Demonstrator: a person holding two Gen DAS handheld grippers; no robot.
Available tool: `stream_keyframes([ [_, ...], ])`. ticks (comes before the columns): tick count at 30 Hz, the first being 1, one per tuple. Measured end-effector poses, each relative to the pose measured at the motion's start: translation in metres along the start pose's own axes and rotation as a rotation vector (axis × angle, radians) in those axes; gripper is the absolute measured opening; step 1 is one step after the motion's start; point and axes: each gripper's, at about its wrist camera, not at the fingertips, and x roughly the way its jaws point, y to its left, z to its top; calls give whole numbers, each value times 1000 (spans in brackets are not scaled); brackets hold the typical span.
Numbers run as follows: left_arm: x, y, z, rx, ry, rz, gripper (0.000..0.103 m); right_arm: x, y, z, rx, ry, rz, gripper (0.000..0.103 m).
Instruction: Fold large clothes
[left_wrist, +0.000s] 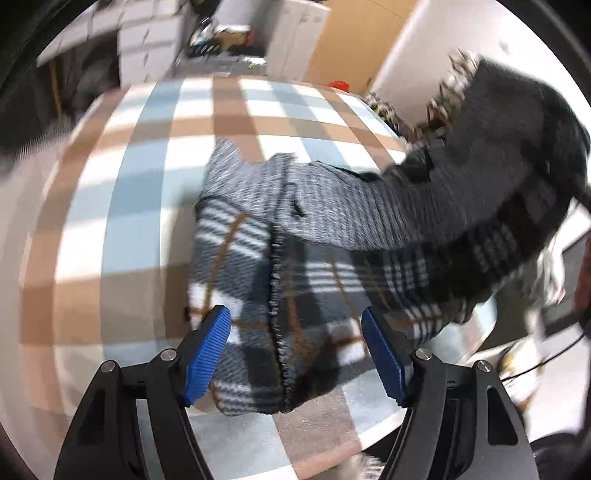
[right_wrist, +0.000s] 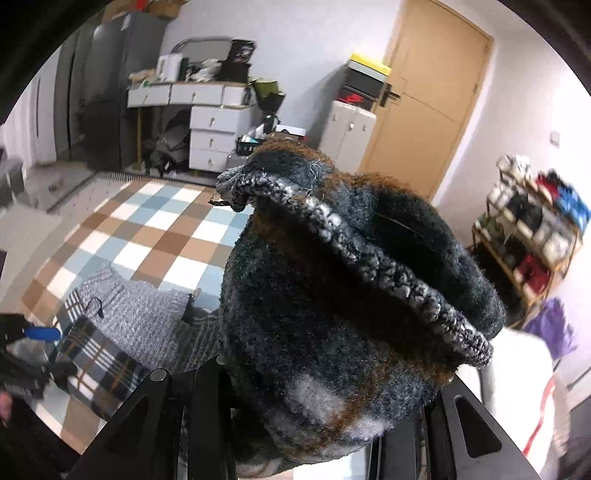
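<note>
Two grippers work on one garment here, a thick grey knitted coat with a dark plaid fleece lining (left_wrist: 317, 229), and it stretches between them over the checked blue, brown and white bed cover (left_wrist: 122, 206). Your right gripper (right_wrist: 317, 424) has its jaws closed on a thick bunch of the coat, with the grey crocheted edge (right_wrist: 354, 251) running across just in front of the camera. This end is lifted off the bed. Your left gripper (left_wrist: 295, 354) has its jaws wide apart; the lower part of the coat lies between the blue ribbed pads (left_wrist: 208, 354), but they do not press on it.

The long axis of the coat goes from the part under your left jaws, up and to the right in the left wrist view, toward the raised end which your right hand holds. So the part lying on the bed is nearer to your left hand. I judge that the next move depends on this: your left jaws should take or hold down the near hem, so the raised end can be carried over it along this same axis.
</note>
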Motion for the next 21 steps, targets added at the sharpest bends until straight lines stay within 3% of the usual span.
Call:
stream_keyframes([
  [7, 0, 2, -1, 24, 6, -21, 69, 2, 78, 5, -248, -1, -131, 32],
  [9, -2, 8, 0, 3, 11, -63, 69, 5, 101, 3, -303, -3, -155, 32],
  [12, 0, 29, 5, -91, 38, -182, 69, 6, 140, -3, -401, -21, -194, 33],
  [17, -3, 74, 7, -315, 92, -449, 69, 5, 203, -33, -571, -59, -195, 34],
  [18, -4, 79, 6, -335, 98, -469, 69, 5, 217, -44, -619, -72, -192, 34],
  [21, -7, 84, 4, -302, 112, -396, 69, 9, 242, -68, -701, -74, -154, 35],
])
